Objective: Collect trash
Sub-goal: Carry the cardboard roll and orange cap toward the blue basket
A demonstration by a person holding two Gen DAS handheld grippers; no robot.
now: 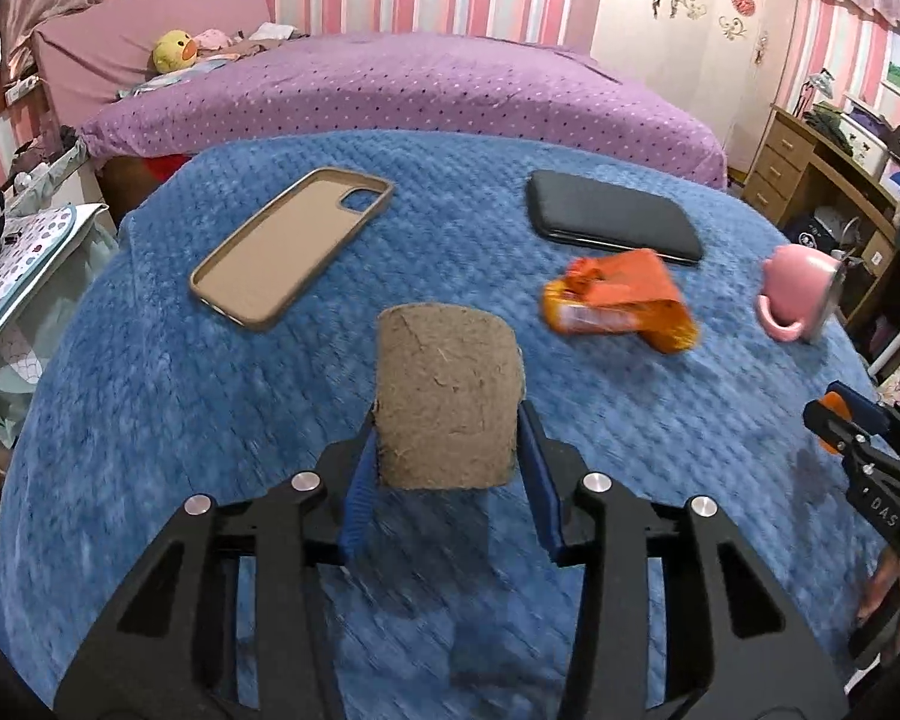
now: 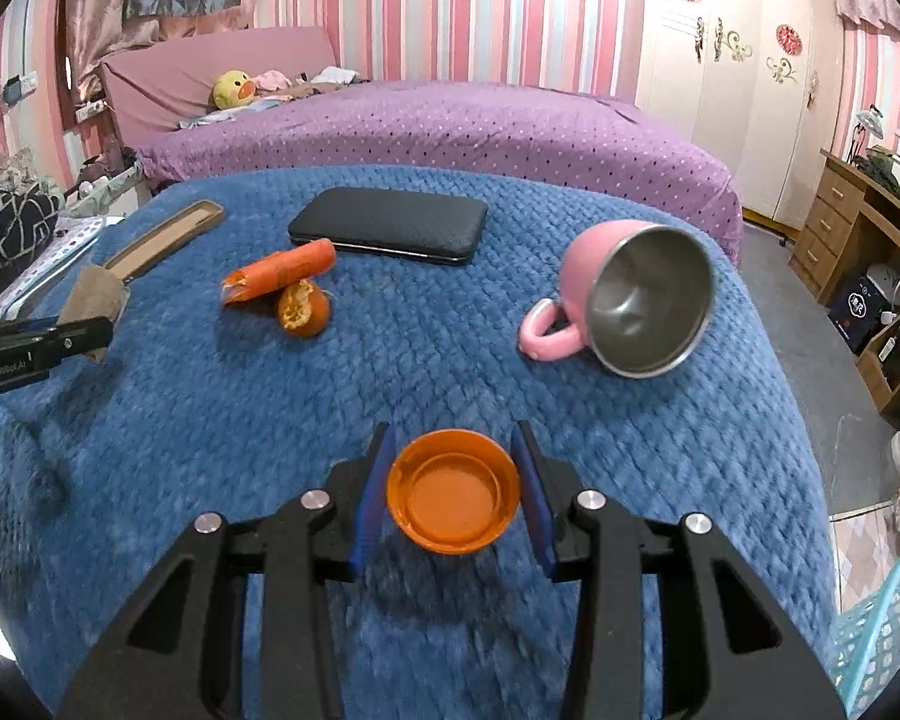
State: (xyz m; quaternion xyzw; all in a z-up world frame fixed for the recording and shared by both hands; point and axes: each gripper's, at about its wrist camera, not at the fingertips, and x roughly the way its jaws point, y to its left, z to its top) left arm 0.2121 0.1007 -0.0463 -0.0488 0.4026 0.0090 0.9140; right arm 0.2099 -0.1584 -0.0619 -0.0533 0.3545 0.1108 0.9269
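My left gripper [image 1: 447, 450] is shut on a brown cardboard piece [image 1: 447, 396] and holds it above the blue blanket [image 1: 150, 420]; it also shows at the left in the right wrist view [image 2: 93, 300]. My right gripper [image 2: 453, 480] is shut on an orange plastic cap [image 2: 453, 489], its hollow side facing the camera. An orange snack wrapper [image 1: 618, 300] lies on the blanket right of centre; in the right wrist view the wrapper [image 2: 282, 276] sits beside an orange peel [image 2: 303, 309].
A tan phone case [image 1: 294, 246], a black phone [image 1: 612, 216] and a tipped pink mug [image 2: 624, 300] lie on the blanket. A purple bed [image 1: 420, 84] stands behind. A turquoise basket [image 2: 882, 642] is at the lower right. A wooden desk [image 2: 858, 228] stands at the right.
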